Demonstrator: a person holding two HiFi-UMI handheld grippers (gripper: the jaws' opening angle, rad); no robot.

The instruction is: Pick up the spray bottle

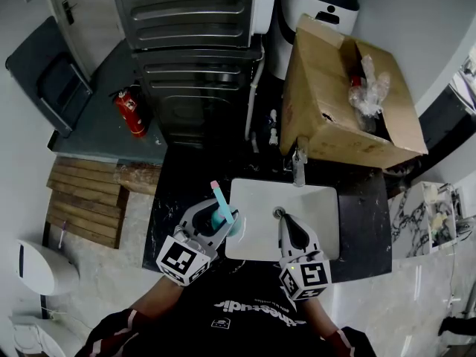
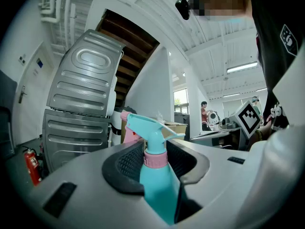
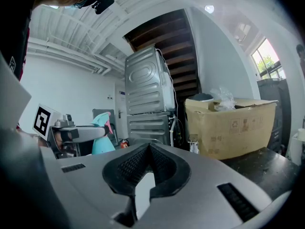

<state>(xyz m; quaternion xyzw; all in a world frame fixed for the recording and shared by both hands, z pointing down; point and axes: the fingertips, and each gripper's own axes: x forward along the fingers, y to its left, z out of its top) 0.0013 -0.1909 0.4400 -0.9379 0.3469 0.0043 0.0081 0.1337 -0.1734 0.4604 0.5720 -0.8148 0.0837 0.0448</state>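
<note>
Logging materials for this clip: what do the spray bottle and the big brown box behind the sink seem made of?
Spray bottle: probably plastic, smooth teal body with a slight sheen, pink collar. Box: cardboard, matte brown, with creased open flaps.

We record a white rectangular basin set into a dark counter, with a metal faucet at its far rim. Behind the faucet stands an open cardboard box holding crumpled clear plastic. Left of the box we note a grey ribbed metal appliance. A red fire extinguisher stands beside it, and a wooden pallet lies nearer on the floor.
</note>
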